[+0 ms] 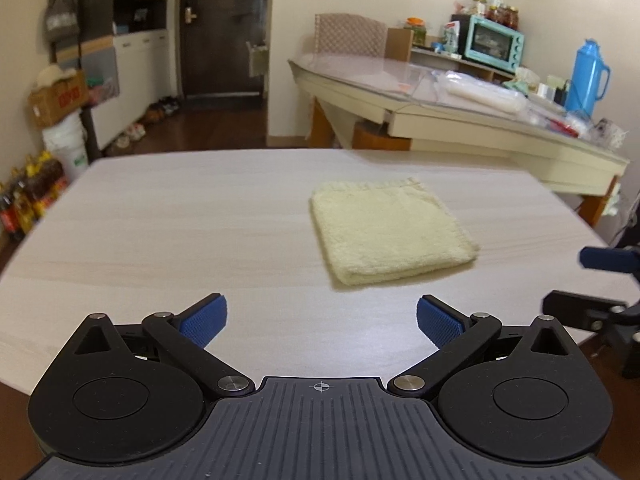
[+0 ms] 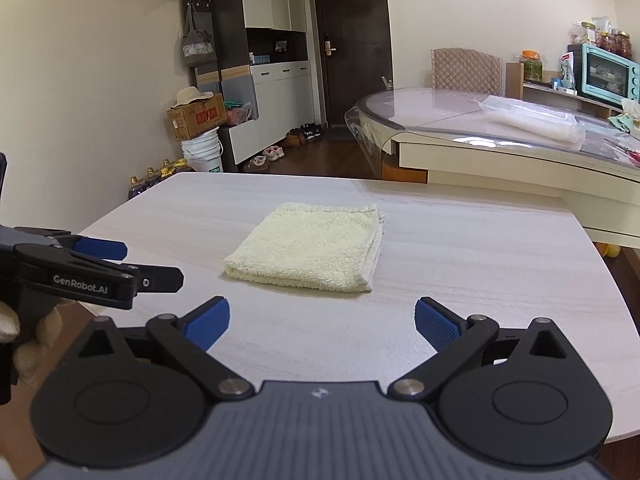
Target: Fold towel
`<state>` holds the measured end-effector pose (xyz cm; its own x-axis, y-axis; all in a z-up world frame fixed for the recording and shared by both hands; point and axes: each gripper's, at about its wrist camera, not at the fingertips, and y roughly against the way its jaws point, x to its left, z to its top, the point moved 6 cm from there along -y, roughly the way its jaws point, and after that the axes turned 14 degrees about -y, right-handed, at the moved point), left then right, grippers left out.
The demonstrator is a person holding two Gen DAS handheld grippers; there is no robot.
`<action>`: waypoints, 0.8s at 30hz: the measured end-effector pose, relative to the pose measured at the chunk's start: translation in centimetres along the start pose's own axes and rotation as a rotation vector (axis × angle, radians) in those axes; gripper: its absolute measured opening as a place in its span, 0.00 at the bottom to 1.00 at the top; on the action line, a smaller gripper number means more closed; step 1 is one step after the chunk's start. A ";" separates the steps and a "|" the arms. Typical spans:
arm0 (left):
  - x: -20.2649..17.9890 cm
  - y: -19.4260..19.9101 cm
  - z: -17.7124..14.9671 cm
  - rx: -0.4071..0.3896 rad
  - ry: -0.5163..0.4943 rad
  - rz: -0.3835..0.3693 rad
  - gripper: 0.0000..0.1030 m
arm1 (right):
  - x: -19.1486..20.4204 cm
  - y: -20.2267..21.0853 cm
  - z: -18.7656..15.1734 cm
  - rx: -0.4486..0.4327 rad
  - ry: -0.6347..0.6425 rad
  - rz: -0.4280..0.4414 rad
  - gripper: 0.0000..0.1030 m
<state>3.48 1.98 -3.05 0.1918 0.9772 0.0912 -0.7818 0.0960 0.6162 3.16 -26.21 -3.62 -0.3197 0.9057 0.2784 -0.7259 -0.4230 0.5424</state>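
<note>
A pale yellow towel [image 1: 390, 230] lies folded into a small square on the light wood table [image 1: 180, 220]; the right wrist view shows the same towel [image 2: 312, 250] with its stacked layered edges on the right side. My left gripper [image 1: 322, 320] is open, held near the table's front edge, short of the towel and apart from it. My right gripper [image 2: 322, 320] is open too, also short of the towel. Each gripper shows in the other's view: the right gripper [image 1: 584, 280] at the far right, the left gripper [image 2: 148, 264] at the left. Nothing is between either pair of fingers.
A second table [image 1: 460, 120] with a glass top stands behind, carrying a teal toaster oven [image 1: 494, 42], a blue thermos [image 1: 590, 76] and plastic bags. Bottles [image 1: 28, 196], a bucket and a cardboard box [image 1: 58, 102] sit on the floor at left.
</note>
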 end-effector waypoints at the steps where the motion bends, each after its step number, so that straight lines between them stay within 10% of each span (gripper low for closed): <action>1: -0.1 0.0 0.0 -0.004 0.001 -0.004 1.00 | -0.1 -0.1 0.1 -0.001 -0.003 0.000 0.97; 24: -0.2 -0.6 0.5 -0.037 0.005 0.047 1.00 | -0.3 -0.6 0.4 -0.002 0.002 -0.003 0.97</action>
<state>4.25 1.65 -3.04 0.1512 0.9818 0.1153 -0.8114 0.0566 0.5818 3.88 -26.22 -3.71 -0.3188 0.9068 0.2757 -0.7276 -0.4206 0.5419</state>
